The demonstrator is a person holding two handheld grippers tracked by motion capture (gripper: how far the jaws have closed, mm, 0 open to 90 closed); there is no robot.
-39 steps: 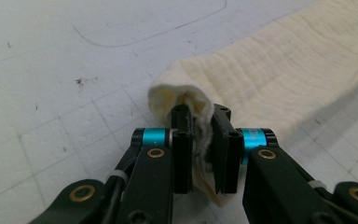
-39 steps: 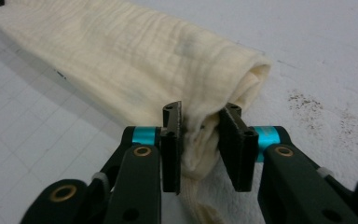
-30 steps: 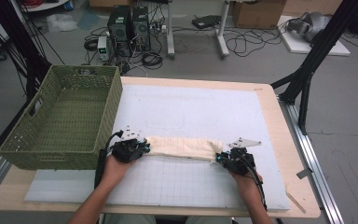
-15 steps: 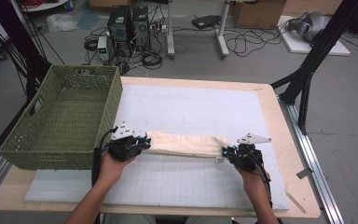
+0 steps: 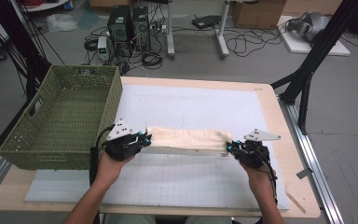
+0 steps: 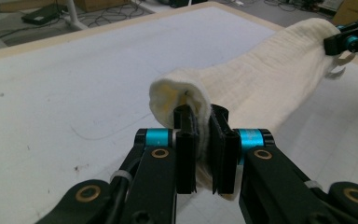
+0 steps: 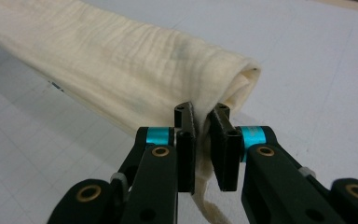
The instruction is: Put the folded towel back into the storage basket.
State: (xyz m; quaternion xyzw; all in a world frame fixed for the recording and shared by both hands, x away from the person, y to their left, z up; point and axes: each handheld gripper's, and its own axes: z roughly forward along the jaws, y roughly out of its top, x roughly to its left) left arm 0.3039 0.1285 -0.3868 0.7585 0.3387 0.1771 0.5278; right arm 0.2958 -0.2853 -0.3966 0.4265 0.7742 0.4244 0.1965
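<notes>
A cream folded cloth (image 5: 186, 138) hangs stretched between my two grippers, lifted a little off the white mat (image 5: 191, 105). My left gripper (image 5: 145, 138) is shut on the cloth's left end; in the left gripper view the jaws pinch the folded edge of the cloth (image 6: 261, 84), with the left gripper (image 6: 204, 140) close under the fold. On the other end my right gripper (image 5: 228, 148) is shut too. In the right gripper view the cloth (image 7: 121, 65) runs away to the upper left from the right gripper (image 7: 204, 135), with a thin tail hanging below.
A green woven basket (image 5: 60, 116) stands on the table's left side, just beside my left hand. The wooden table edge (image 5: 279, 121) borders the mat at right. Computers, cables and stands sit on the floor beyond.
Both grippers have risen with the cloth, which lay on the mat a second ago and now hangs clear of it between them.
</notes>
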